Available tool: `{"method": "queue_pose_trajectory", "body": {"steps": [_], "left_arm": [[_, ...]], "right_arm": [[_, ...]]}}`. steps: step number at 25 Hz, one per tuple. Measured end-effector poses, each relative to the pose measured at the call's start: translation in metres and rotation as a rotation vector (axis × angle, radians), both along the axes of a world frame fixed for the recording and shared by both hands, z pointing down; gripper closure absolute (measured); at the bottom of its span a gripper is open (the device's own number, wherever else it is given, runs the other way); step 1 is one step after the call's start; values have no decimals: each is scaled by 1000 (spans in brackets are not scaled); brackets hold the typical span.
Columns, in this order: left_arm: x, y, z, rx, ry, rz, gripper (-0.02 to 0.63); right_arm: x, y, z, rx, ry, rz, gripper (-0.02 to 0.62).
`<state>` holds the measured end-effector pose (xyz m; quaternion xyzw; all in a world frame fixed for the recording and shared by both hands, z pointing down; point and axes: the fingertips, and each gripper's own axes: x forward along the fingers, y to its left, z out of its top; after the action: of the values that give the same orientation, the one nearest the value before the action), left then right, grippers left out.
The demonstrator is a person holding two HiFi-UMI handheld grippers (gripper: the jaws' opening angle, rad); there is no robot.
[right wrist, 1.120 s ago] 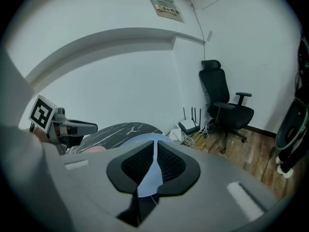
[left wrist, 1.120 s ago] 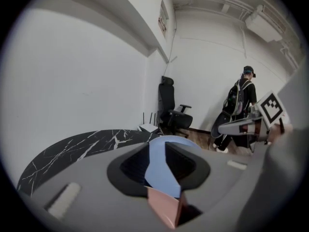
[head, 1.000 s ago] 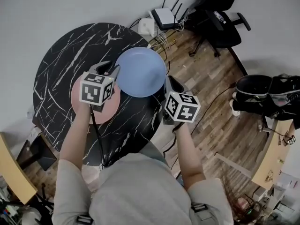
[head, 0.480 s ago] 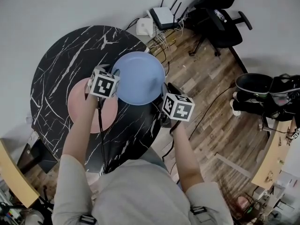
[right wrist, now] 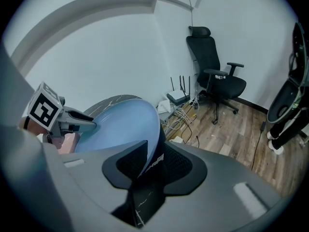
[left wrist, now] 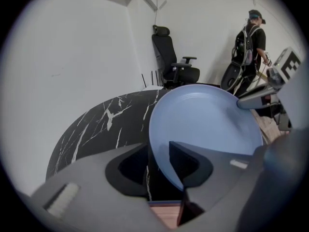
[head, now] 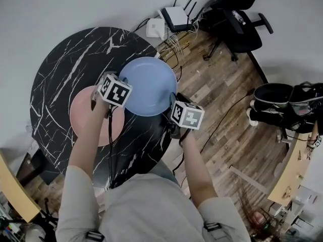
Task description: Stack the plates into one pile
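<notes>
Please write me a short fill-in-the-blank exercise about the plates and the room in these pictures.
The round table has a ______ top with white veins.
The plate next to the blue plate is ______.
The black office chair stands on a ______ floor.
Missing words: black, pink, wooden.

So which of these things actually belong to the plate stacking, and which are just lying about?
Belong to the job: blue plate, pink plate, black marbled table.
Just lying about: black office chair, white router, tangle of cables on the floor.
</notes>
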<state>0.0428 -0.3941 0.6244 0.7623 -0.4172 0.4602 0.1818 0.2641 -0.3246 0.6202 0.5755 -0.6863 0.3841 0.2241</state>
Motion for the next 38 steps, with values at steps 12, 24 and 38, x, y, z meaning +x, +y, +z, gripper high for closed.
{"method": "queue_pose_trajectory", "body": {"steps": [12, 24, 38], "left_arm": [[0, 2, -16, 28, 25, -61, 492], [-37, 25, -87, 114, 191, -274, 514], [-146, 96, -110, 182, 217, -527, 514]], "right_arm": [[6, -2, -18, 43, 34, 49, 548], [-17, -12, -77, 155, 12, -12, 560], [-121, -13, -104, 210, -14, -241, 568]]}}
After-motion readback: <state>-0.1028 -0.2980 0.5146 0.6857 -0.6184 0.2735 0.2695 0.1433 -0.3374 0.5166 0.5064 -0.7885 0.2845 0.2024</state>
